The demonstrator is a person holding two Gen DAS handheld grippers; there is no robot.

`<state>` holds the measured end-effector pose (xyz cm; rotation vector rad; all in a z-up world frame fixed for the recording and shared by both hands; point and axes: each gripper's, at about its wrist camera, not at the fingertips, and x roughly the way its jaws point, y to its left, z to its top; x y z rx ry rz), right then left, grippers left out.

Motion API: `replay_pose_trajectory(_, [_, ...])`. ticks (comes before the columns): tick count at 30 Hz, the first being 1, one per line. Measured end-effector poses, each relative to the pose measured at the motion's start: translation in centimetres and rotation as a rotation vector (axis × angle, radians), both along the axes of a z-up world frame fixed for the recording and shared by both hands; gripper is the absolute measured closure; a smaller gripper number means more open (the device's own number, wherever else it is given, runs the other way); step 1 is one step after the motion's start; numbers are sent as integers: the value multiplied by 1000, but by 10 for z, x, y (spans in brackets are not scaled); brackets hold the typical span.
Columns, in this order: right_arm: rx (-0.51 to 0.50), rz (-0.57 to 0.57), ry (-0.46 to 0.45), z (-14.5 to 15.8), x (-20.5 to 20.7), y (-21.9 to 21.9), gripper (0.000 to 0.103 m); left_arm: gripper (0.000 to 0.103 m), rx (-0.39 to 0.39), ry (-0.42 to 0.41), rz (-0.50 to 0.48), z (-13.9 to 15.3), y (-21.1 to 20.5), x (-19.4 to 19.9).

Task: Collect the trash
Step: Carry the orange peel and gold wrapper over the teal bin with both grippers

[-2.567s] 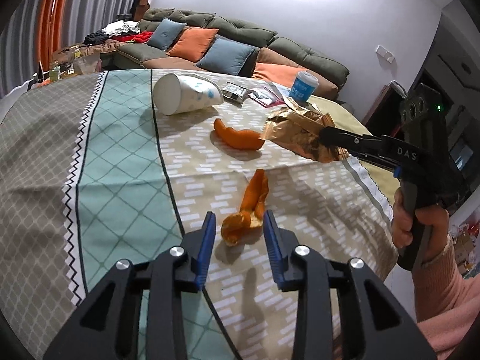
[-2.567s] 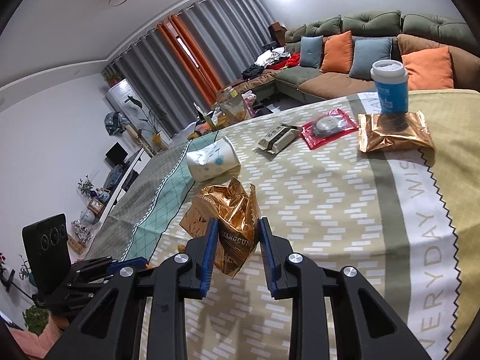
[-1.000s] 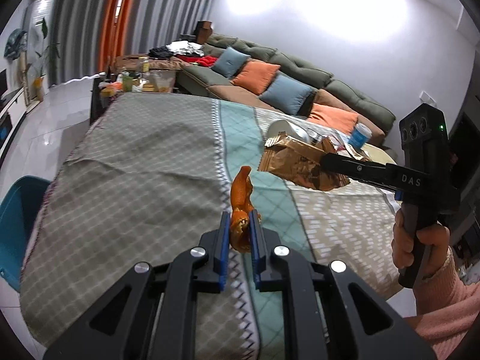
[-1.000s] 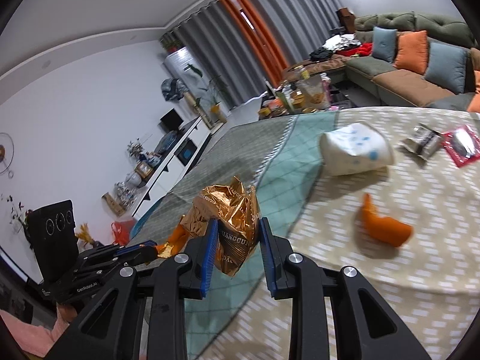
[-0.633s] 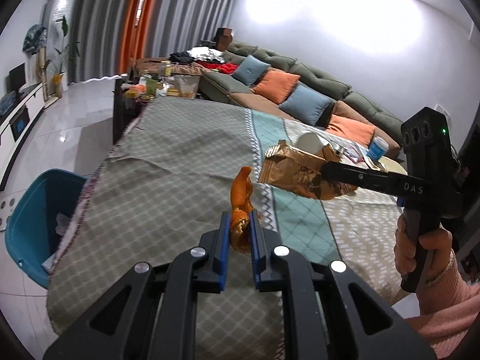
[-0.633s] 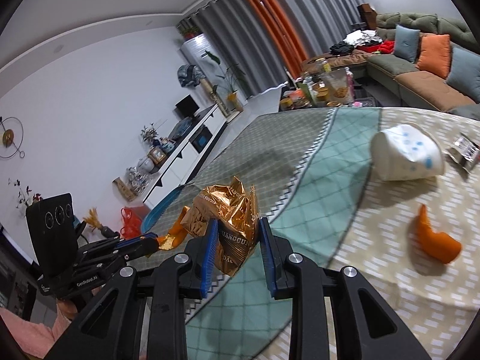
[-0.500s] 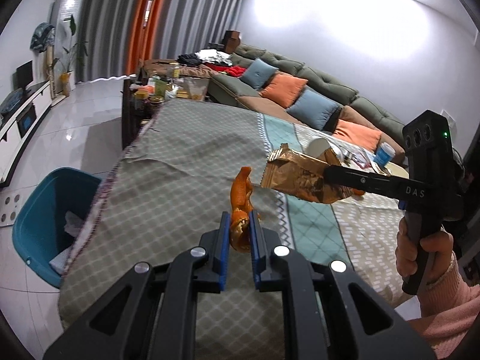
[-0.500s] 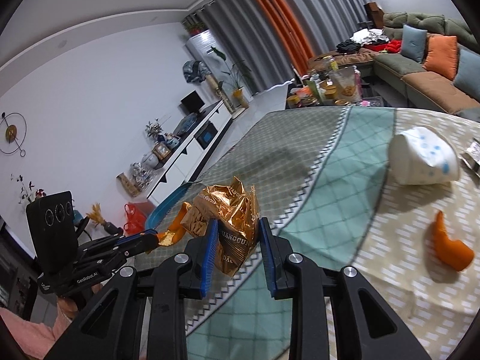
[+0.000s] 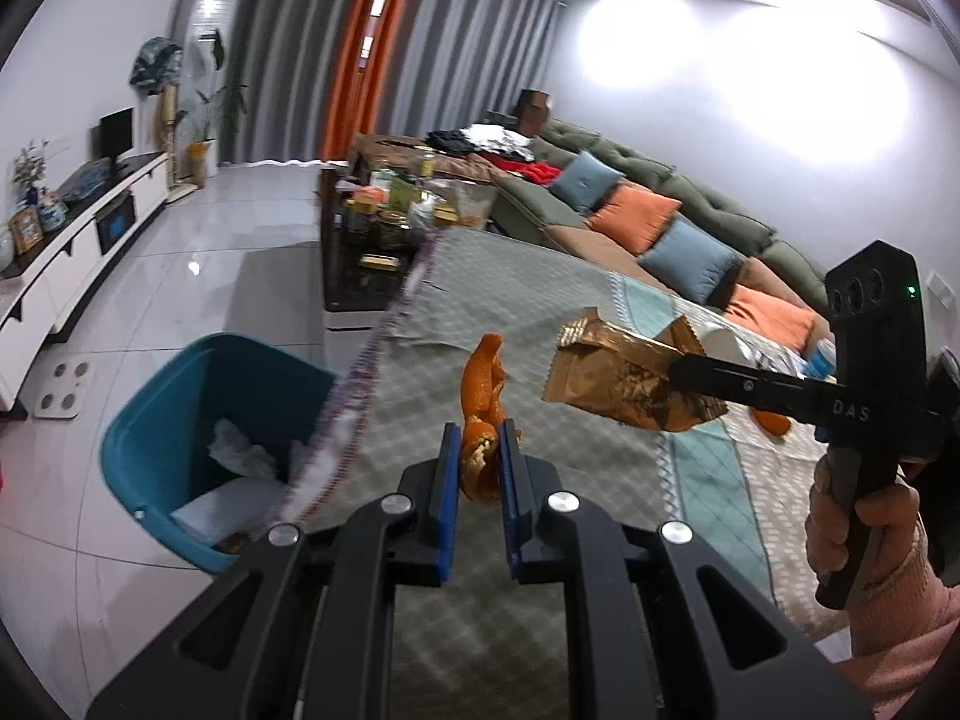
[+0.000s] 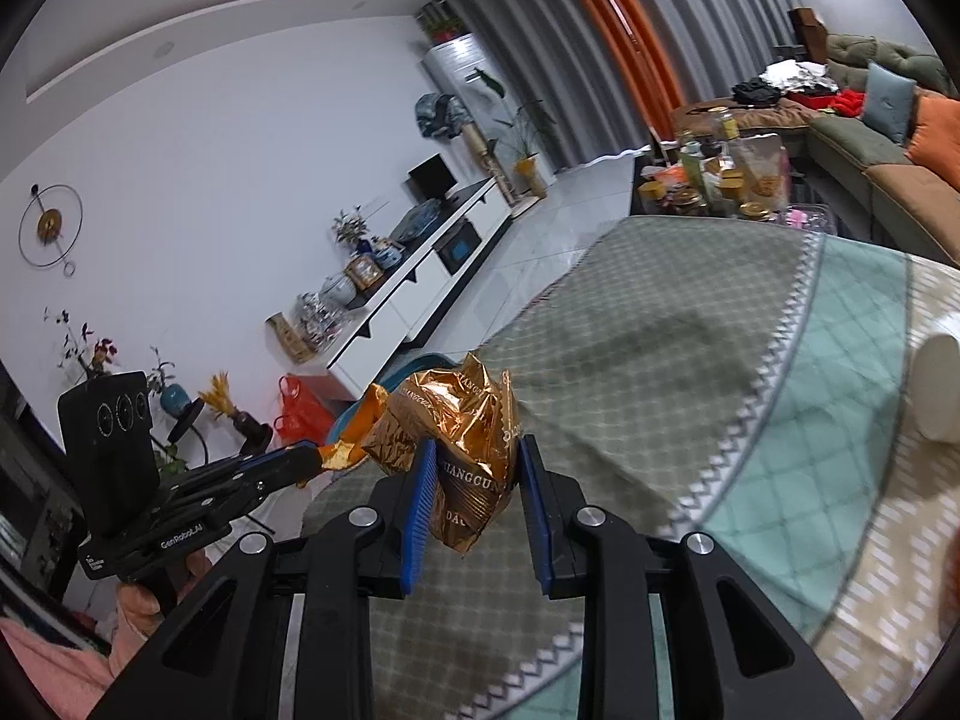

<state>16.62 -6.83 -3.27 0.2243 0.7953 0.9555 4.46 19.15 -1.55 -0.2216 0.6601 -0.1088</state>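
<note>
My left gripper is shut on an orange peel and holds it in the air above the table's left end. My right gripper is shut on a crumpled gold foil wrapper. In the left wrist view the wrapper hangs just right of the peel. A teal trash bin with paper inside stands on the floor, below and left of the peel. In the right wrist view the left gripper with the peel shows at lower left.
The table wears a patterned cloth. Another orange peel and a white paper cup lie on it to the right. A cluttered side table, a sofa and a white TV cabinet stand around.
Both grippers have swung left along the table with their loads. The teal bin has come closer and larger at lower left.
</note>
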Motion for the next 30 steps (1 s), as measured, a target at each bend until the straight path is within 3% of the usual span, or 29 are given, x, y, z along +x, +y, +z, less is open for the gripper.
replay_pose_trajectory(20, [-53,115,-21,5,16,84,75,90,12,11,163,-1,61,0])
replay_pose_trajectory(30, [-100,146,-35,1,19,118,75,89,6,51,232,-16,86,12])
